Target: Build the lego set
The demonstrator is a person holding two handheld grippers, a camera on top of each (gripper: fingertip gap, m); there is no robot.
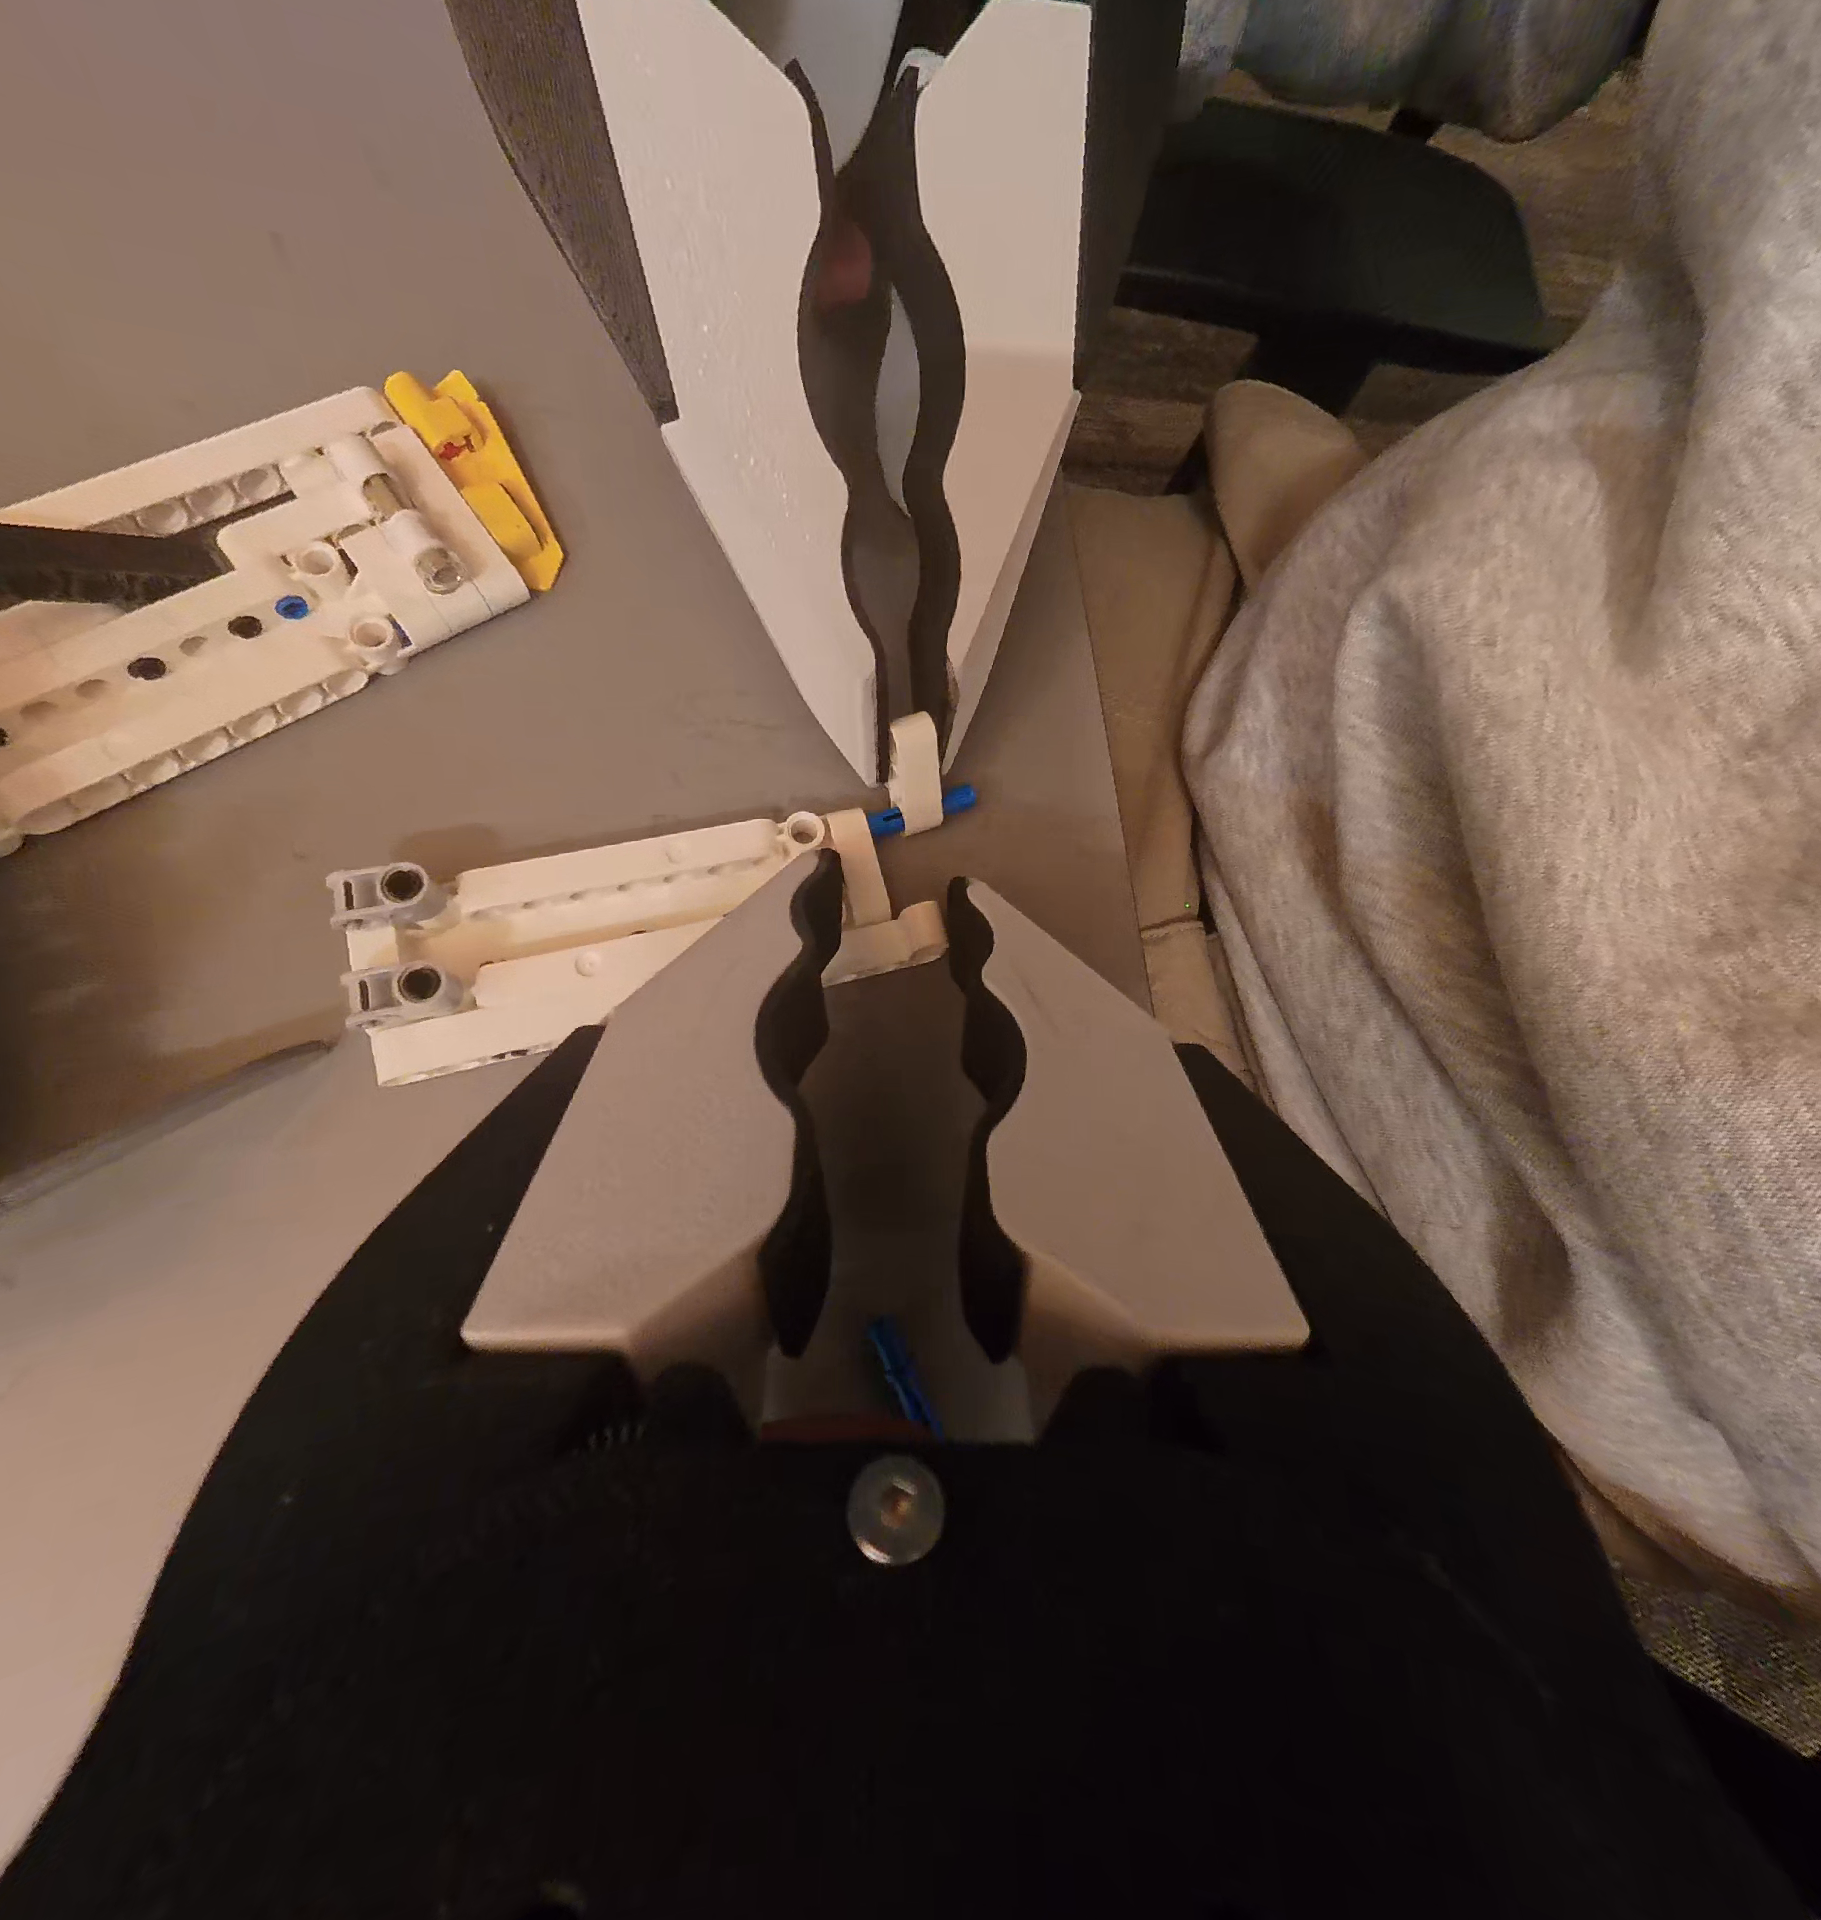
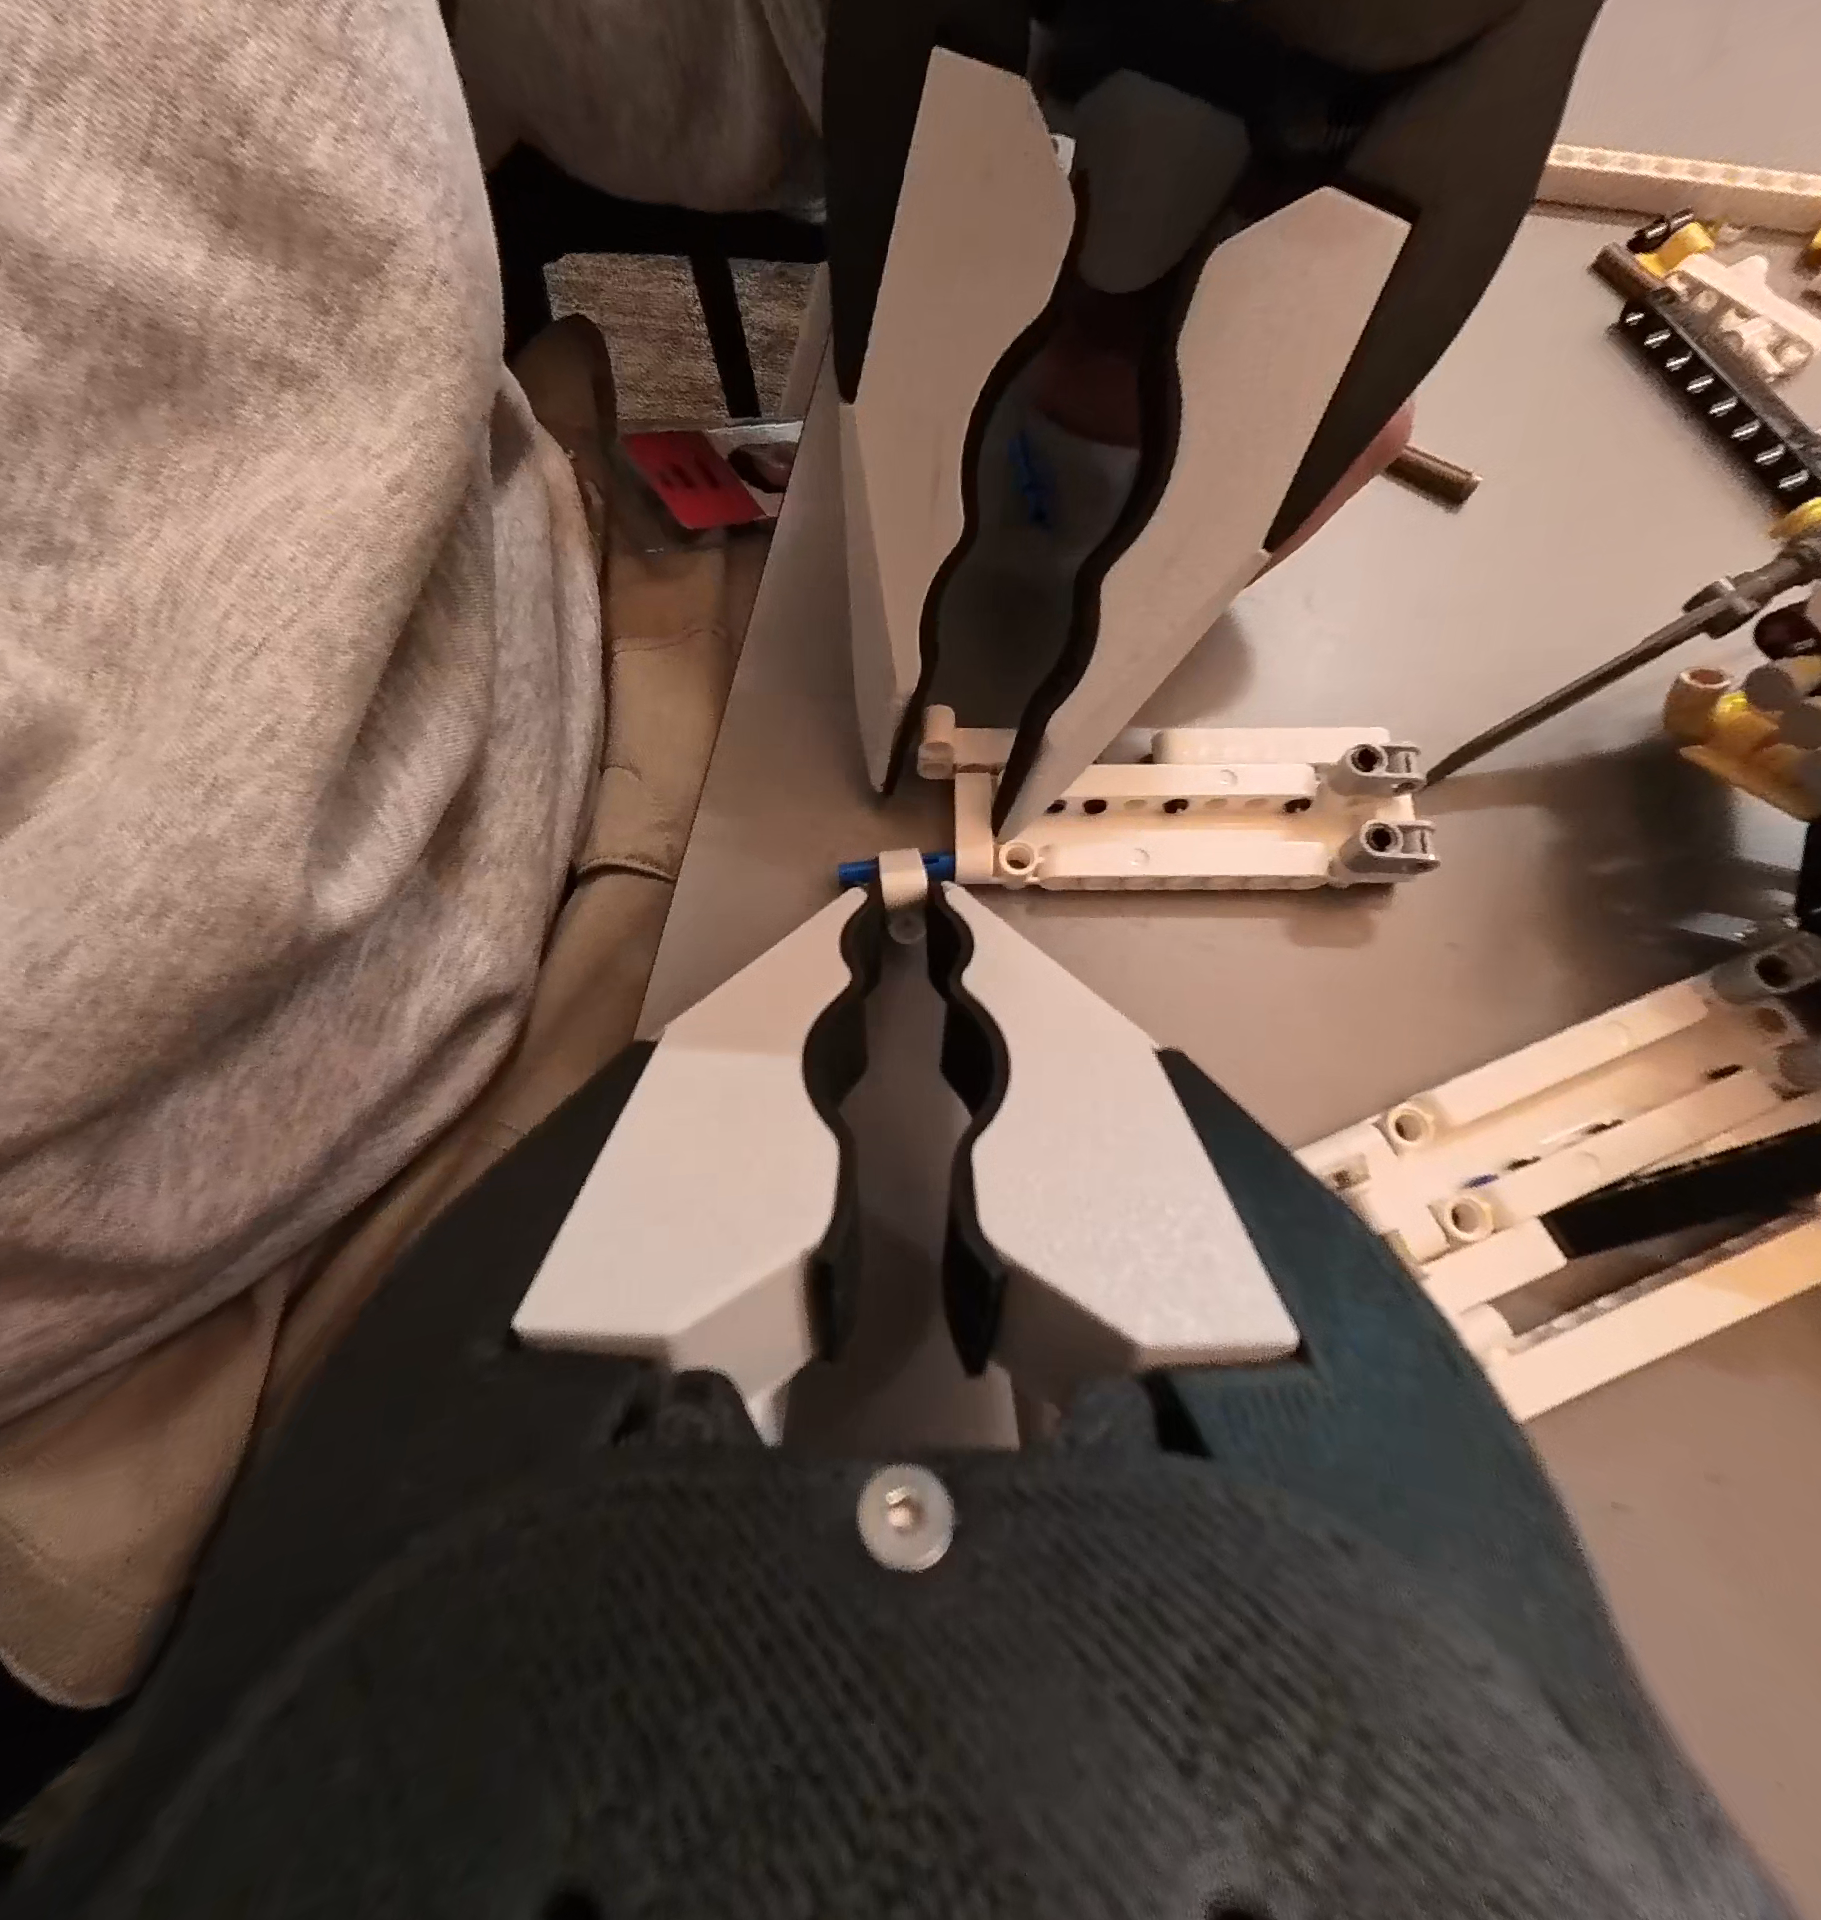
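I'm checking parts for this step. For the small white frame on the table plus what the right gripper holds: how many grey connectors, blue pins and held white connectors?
Grey connectors on the small white frame: 2
Blue pin: 1
White connector in the right gripper: 1
Total: 4

Bare grey tabletop (image 2: 1249, 987) between the small white beam frame (image 2: 1176, 831) and the bigger white-and-black assembly (image 2: 1612, 1195) on the right leaves room to slip through, but yellow-and-grey parts (image 2: 1758, 717) crowd the far right.
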